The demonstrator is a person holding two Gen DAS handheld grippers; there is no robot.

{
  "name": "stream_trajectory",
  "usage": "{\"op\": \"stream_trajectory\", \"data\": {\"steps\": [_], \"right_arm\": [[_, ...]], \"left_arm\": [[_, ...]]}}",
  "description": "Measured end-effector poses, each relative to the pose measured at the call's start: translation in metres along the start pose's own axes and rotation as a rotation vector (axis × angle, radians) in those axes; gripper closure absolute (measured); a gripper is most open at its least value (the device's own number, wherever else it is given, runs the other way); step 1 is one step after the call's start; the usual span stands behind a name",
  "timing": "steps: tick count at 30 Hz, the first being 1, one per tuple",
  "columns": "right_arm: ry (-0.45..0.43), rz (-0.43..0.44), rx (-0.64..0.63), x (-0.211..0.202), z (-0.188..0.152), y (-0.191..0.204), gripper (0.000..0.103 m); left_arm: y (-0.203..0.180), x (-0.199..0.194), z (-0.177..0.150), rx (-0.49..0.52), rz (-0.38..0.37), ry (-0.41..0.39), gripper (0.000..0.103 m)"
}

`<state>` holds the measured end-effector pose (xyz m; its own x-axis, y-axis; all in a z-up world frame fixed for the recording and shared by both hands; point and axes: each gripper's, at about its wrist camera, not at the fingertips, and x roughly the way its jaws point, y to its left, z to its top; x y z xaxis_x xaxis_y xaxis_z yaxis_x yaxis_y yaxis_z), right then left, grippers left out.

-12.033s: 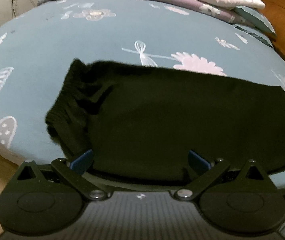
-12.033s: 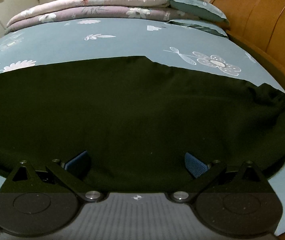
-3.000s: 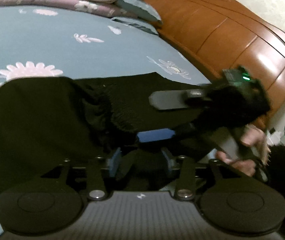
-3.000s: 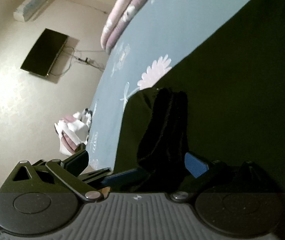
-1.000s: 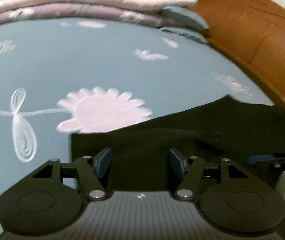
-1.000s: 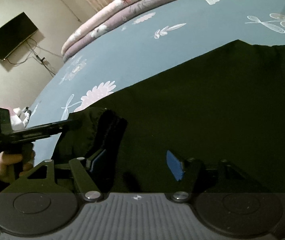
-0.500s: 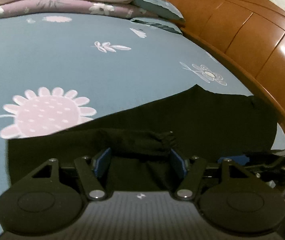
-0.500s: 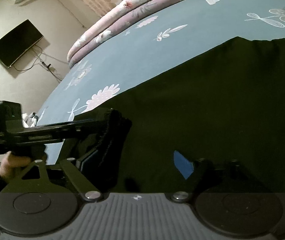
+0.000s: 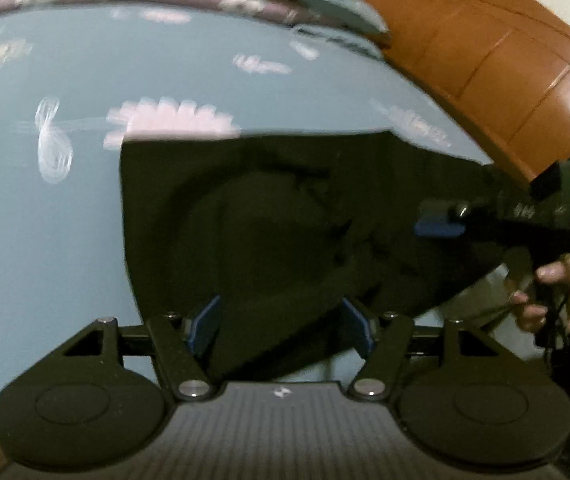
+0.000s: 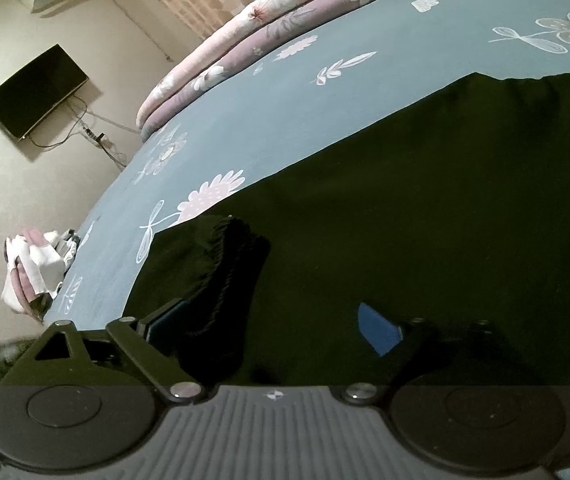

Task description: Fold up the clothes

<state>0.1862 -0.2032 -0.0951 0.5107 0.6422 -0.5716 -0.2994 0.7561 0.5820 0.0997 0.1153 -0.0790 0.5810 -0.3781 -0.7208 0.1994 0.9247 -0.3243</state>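
A black garment (image 10: 425, 208) lies folded on the blue flowered bed sheet (image 10: 285, 104). Its ribbed hem (image 10: 225, 276) rests bunched on top of it, close to the left finger of my right gripper (image 10: 273, 328). That gripper's jaws are opening and its blue pads stand clear of the cloth. In the left wrist view the garment (image 9: 285, 220) spreads out ahead of my left gripper (image 9: 281, 322), which is open, with cloth lying under and between its pads but not pinched. The right gripper (image 9: 445, 222) and the hand holding it (image 9: 545, 292) show at the garment's right edge.
Folded pink and purple quilts (image 10: 269, 20) and a pillow (image 9: 337, 4) lie at the far end of the bed. A wooden headboard (image 9: 505, 64) runs along the right. A small pile of white and pink clothes (image 10: 37, 268) sits at the bed's left edge. A television (image 10: 35, 90) hangs on the wall.
The right gripper's fingers have spread wider and the ribbed hem now lies loose on the garment. The left gripper has drawn out of the right wrist view; its own view has swung back over the garment.
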Motion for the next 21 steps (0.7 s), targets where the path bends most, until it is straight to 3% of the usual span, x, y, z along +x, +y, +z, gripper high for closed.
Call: {"op": "stream_trajectory", "data": {"steps": [5,11,18,21], "right_arm": [[0.004,-0.042,-0.028,-0.007,-0.001,0.008,0.007],[-0.025,-0.056,-0.060,-0.023,0.000,0.017,0.006],[-0.039,-0.124,-0.088,-0.036,-0.003,0.014,0.004],[-0.022,-0.161,-0.068,-0.034,-0.006,0.005,0.004]], "left_arm": [[-0.009,-0.006,-0.002,0.030,0.013,-0.007,0.038],[-0.033,-0.002,0.015,0.096,-0.064,-0.068,0.037],[-0.051,0.043,-0.002,0.082,-0.146,0.032,0.035],[-0.057,0.036,-0.003,0.107,-0.153,0.031,0.034]]}}
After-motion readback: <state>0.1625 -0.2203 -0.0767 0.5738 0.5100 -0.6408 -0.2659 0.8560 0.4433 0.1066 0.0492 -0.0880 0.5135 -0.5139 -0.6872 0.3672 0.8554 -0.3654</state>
